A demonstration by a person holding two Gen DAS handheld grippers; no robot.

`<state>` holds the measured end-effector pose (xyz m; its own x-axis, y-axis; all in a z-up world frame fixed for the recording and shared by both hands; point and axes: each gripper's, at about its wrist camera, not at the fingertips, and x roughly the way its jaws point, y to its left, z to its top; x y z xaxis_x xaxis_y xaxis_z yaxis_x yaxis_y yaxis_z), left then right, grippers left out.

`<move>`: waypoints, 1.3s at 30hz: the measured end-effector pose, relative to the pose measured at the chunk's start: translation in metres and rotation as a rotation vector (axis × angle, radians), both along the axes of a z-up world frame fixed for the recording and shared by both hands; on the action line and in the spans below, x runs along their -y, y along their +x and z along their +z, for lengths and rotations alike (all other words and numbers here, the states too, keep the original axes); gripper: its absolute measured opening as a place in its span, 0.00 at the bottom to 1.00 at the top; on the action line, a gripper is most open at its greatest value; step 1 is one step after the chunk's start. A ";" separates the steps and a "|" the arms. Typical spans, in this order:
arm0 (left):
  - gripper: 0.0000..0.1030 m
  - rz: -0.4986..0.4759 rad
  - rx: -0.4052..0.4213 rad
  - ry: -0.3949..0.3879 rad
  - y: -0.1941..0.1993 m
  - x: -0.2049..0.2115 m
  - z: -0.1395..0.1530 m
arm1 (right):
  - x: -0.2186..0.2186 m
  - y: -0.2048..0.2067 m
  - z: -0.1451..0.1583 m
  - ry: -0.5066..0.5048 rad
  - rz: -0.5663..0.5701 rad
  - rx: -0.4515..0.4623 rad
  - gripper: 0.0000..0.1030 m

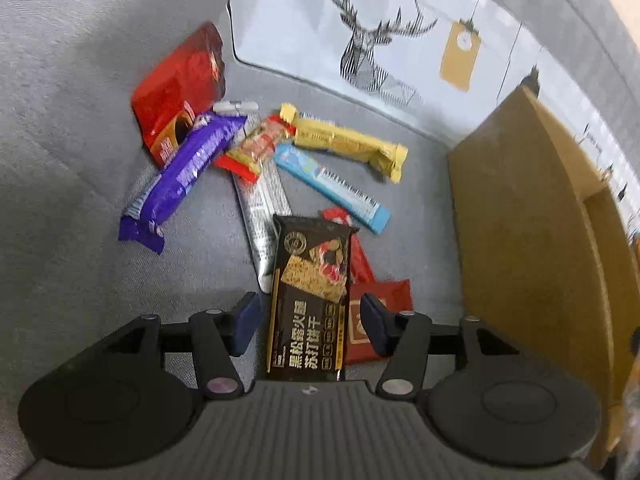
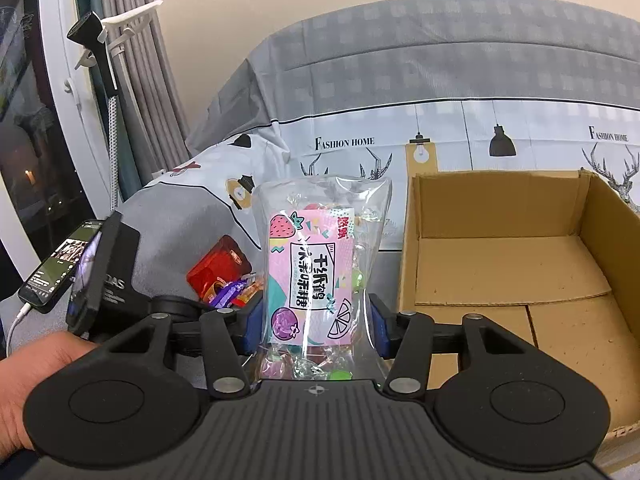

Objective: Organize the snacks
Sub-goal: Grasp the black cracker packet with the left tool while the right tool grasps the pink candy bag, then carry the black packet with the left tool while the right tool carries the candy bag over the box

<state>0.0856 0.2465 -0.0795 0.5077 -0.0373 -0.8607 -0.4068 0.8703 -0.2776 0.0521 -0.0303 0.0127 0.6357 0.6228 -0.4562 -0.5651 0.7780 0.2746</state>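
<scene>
A black cracker packet [image 1: 310, 300] with gold Chinese lettering and a picture of a square cracker is lying on the grey bed cover [image 1: 72, 160], its long axis running straight away from the left tool [image 1: 310, 320]. That tool's pads are standing apart, one on each side of the packet, not pressing it. Beyond it, a purple bar [image 1: 184, 176], a yellow bar [image 1: 348, 146], a blue bar [image 1: 332, 186] and a red pouch [image 1: 180, 84] are lying fanned out. The right tool [image 2: 316, 324] is clamping a clear candy bag [image 2: 320, 264] upright, its pink label showing a strawberry, a lemon slice and Chinese characters. A cardboard box [image 2: 500, 272] is sitting open beside it. The bedding [image 2: 360, 140] behind is reading "FASHION HOME".
</scene>
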 end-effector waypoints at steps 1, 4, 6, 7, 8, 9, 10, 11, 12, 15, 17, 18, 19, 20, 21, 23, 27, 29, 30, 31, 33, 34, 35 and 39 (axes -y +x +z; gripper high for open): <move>0.59 -0.003 -0.014 0.008 0.002 0.002 -0.002 | 0.001 0.001 0.000 0.000 -0.001 -0.002 0.53; 0.59 -0.016 -0.029 0.035 0.005 0.007 -0.005 | 0.001 0.001 -0.001 0.003 -0.007 -0.005 0.53; 0.59 -0.025 -0.032 0.048 0.006 0.010 -0.005 | 0.001 0.001 -0.001 0.003 -0.008 -0.004 0.53; 0.59 -0.028 -0.034 0.054 0.006 0.011 -0.005 | 0.001 0.000 -0.001 0.004 -0.008 -0.004 0.53; 0.59 -0.030 -0.034 0.059 0.007 0.012 -0.005 | 0.001 0.000 -0.001 0.004 -0.008 -0.005 0.53; 0.59 -0.032 -0.035 0.063 0.007 0.013 -0.005 | 0.001 0.000 -0.001 0.003 -0.007 -0.005 0.53; 0.58 -0.033 -0.035 0.066 0.006 0.013 -0.006 | 0.001 0.000 -0.001 0.002 -0.008 -0.007 0.53; 0.57 -0.033 -0.035 0.068 0.006 0.014 -0.006 | 0.001 0.000 -0.001 0.002 -0.008 -0.008 0.53; 0.54 -0.033 -0.035 0.072 0.007 0.014 -0.006 | 0.000 0.000 -0.001 0.002 -0.010 -0.009 0.53; 0.42 -0.032 -0.027 0.066 0.006 0.014 -0.005 | -0.001 0.001 -0.002 0.000 -0.010 -0.009 0.53; 0.42 -0.025 -0.019 0.075 0.004 0.014 -0.002 | -0.002 0.001 -0.002 -0.001 -0.011 -0.011 0.53; 0.42 -0.022 -0.014 0.078 0.004 0.014 0.000 | -0.002 0.001 -0.002 -0.001 -0.011 -0.010 0.53; 0.42 -0.020 -0.007 0.077 0.004 0.014 0.003 | -0.002 0.001 -0.002 -0.001 -0.012 -0.010 0.53; 0.42 -0.018 0.000 0.079 0.003 0.014 0.006 | -0.002 0.001 -0.002 -0.001 -0.012 -0.010 0.53; 0.42 -0.016 0.007 0.083 0.003 0.014 0.009 | -0.002 0.001 -0.002 0.001 -0.011 -0.010 0.53; 0.42 -0.012 0.021 0.093 0.002 0.014 0.015 | -0.003 0.001 -0.002 0.000 -0.011 -0.005 0.53; 0.42 -0.005 0.050 0.103 -0.001 0.017 0.028 | -0.004 0.001 -0.003 0.001 -0.011 -0.005 0.53; 0.42 -0.006 0.061 0.107 -0.002 0.020 0.033 | -0.004 0.000 -0.003 0.001 -0.010 -0.001 0.53; 0.42 -0.008 0.064 0.111 -0.002 0.021 0.035 | -0.004 0.000 -0.003 0.001 -0.009 0.001 0.53; 0.42 -0.010 0.069 0.116 -0.003 0.022 0.038 | -0.003 0.000 -0.003 0.001 -0.008 0.001 0.53; 0.42 -0.011 0.077 0.121 -0.004 0.025 0.042 | -0.003 -0.001 -0.003 -0.001 -0.008 0.003 0.53; 0.42 -0.011 0.082 0.123 -0.004 0.026 0.045 | -0.002 -0.001 -0.003 0.001 -0.007 0.004 0.53; 0.42 -0.011 0.087 0.125 -0.005 0.027 0.048 | -0.002 -0.001 -0.002 0.003 -0.008 0.007 0.53; 0.42 -0.021 0.121 0.150 -0.006 0.034 0.062 | 0.002 -0.002 0.002 0.015 -0.012 0.023 0.53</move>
